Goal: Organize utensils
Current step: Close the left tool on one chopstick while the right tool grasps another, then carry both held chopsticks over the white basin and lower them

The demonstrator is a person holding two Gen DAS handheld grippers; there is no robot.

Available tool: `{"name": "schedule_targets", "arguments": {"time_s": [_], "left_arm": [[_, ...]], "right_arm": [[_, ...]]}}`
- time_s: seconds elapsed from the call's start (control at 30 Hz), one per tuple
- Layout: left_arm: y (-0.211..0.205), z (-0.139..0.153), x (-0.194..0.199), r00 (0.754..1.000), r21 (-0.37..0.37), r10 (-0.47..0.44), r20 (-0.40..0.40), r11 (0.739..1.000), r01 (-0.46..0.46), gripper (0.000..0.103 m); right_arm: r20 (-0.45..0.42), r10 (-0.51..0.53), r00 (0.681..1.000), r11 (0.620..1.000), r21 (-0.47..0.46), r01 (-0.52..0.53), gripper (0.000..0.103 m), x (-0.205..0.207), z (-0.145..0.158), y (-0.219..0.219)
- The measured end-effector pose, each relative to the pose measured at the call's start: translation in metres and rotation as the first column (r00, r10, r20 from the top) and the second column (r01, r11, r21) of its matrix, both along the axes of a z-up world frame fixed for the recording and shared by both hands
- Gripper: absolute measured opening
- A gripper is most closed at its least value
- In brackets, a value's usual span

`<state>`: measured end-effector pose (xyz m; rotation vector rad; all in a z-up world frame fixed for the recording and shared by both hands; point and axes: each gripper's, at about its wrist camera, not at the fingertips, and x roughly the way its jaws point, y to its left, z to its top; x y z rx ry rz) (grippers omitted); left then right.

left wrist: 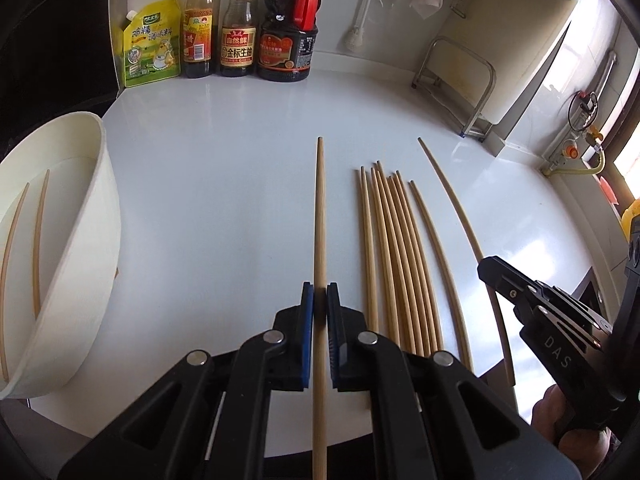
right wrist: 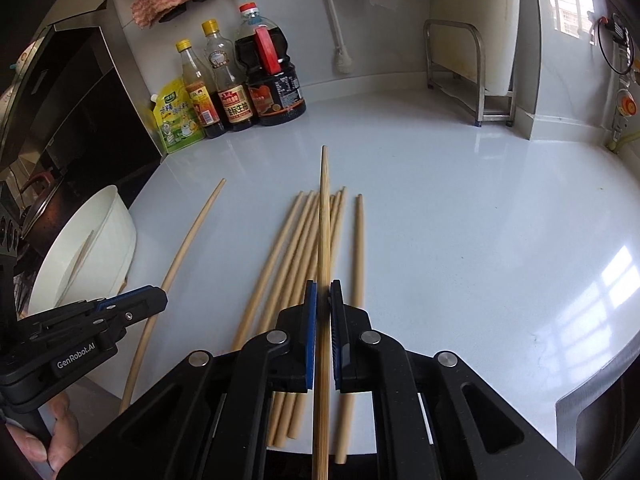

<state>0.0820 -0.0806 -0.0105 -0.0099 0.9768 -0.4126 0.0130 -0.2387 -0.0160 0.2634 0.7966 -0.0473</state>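
Observation:
My left gripper is shut on one wooden chopstick, which points straight away over the white counter. To its right, several loose chopsticks lie side by side on the counter. My right gripper is shut on another chopstick, held above that same pile. A white tub at the left holds two chopsticks. Each gripper also shows in the other's view, the right gripper and the left gripper, each with its stick.
Three sauce bottles and a yellow-green pouch stand along the back wall. A metal rack with a white board sits at the back right. A black stove hood and a pot are to the left of the tub.

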Motion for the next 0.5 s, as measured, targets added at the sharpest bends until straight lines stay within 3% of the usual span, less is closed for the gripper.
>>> {"name": "schedule_targets", "arguments": {"time_s": [0.23, 0.5], "left_arm": [[0.056, 0.037, -0.004, 0.993, -0.050, 0.082, 0.080, 0.996, -0.079, 0.007], [0.148, 0.064, 0.002, 0.957, -0.083, 0.250, 0.148, 0.967, -0.240, 0.007]], "right_arm": [[0.047, 0.104, 0.994, 0.995, 0.008, -0.104, 0.006, 0.022, 0.026, 0.054], [0.094, 0.262, 0.960, 0.964, 0.017, -0.265, 0.006, 0.054, 0.052, 0.139]]}}
